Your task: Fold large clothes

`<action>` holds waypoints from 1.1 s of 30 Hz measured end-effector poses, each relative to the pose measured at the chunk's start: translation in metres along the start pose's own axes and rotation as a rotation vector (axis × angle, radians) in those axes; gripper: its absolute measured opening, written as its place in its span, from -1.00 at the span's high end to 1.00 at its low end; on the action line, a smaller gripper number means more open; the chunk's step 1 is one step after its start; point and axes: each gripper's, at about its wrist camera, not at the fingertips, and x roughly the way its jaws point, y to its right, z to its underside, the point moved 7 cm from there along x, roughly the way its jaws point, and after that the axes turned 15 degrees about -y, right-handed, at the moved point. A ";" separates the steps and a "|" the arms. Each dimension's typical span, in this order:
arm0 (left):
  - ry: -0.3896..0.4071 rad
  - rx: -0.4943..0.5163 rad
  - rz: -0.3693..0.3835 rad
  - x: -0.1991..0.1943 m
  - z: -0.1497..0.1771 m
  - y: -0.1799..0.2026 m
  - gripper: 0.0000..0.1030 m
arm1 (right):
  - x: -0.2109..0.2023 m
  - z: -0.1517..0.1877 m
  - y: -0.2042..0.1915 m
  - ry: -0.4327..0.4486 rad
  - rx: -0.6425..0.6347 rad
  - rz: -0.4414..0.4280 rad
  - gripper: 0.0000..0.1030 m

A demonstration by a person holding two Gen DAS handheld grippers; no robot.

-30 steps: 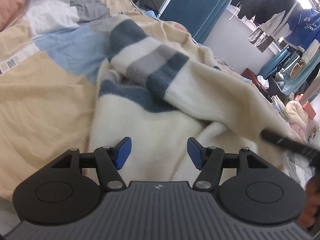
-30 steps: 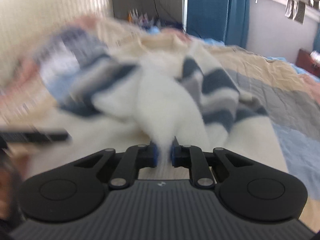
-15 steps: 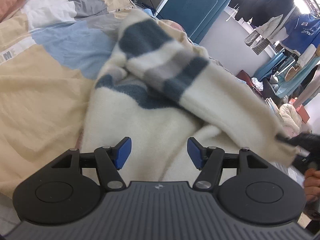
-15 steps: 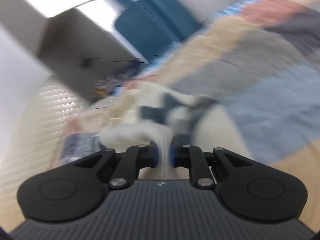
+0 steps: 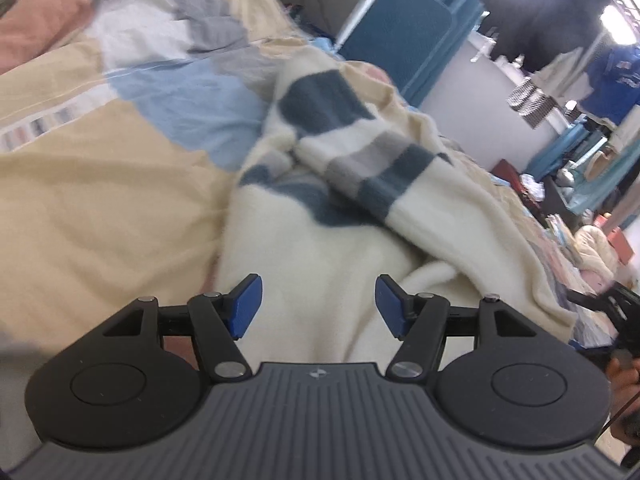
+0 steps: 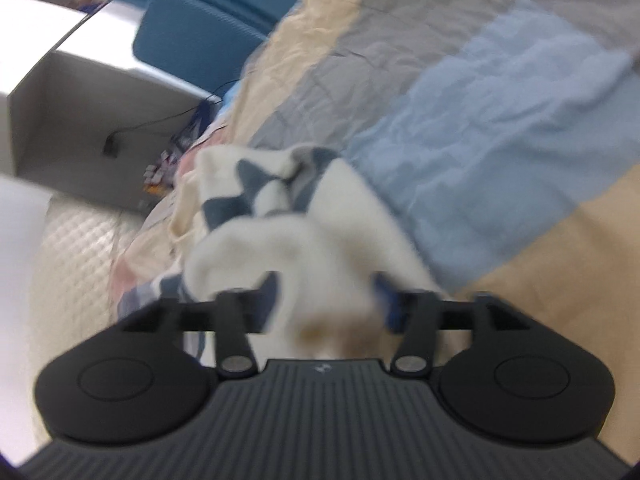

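Observation:
A cream fleece garment (image 5: 320,216) with dark blue and grey stripes lies bunched on the patchwork bedspread (image 5: 100,200). My left gripper (image 5: 318,306) hovers open just above its plain cream part, nothing between the blue pads. In the right wrist view the same garment (image 6: 304,232) runs from a striped heap down into my right gripper (image 6: 324,300). Its jaws are opening, and a cream fold still lies loosely between them, hiding part of the left finger. The right gripper's black frame (image 5: 612,304) and a hand show at the left wrist view's right edge.
The bedspread (image 6: 500,128) has beige, light blue and grey patches. A blue padded panel (image 5: 400,44) stands past the bed's far end. Hanging clothes (image 5: 548,28) and piled items crowd the room at the right. A white quilted surface (image 6: 76,264) lies to the left of the bed.
The right gripper was shut on the cream fabric; its jaws now stand apart with the fold loose between them. It rolled and swung across the bed. The striped sleeve shifted right.

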 end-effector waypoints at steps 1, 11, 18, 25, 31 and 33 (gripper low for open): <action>-0.008 -0.021 0.001 -0.003 0.005 -0.003 -0.32 | -0.006 0.002 0.000 0.007 -0.027 0.026 -0.41; -0.093 -0.126 -0.008 -0.021 0.059 -0.013 -0.41 | -0.013 0.024 0.018 -0.085 -0.188 0.199 -0.50; -0.180 -0.219 0.040 -0.009 0.080 -0.019 -0.42 | 0.012 0.034 0.029 -0.186 -0.238 0.319 -0.46; -0.226 -0.281 0.192 -0.003 0.087 -0.015 -0.52 | 0.032 0.052 0.027 -0.328 -0.263 0.166 -0.49; -0.238 -0.283 0.234 0.002 0.087 -0.009 -0.56 | 0.049 0.075 0.012 -0.421 -0.379 0.208 0.01; -0.239 -0.285 0.245 0.004 0.086 -0.008 -0.50 | 0.048 0.072 0.015 -0.398 -0.369 0.245 0.35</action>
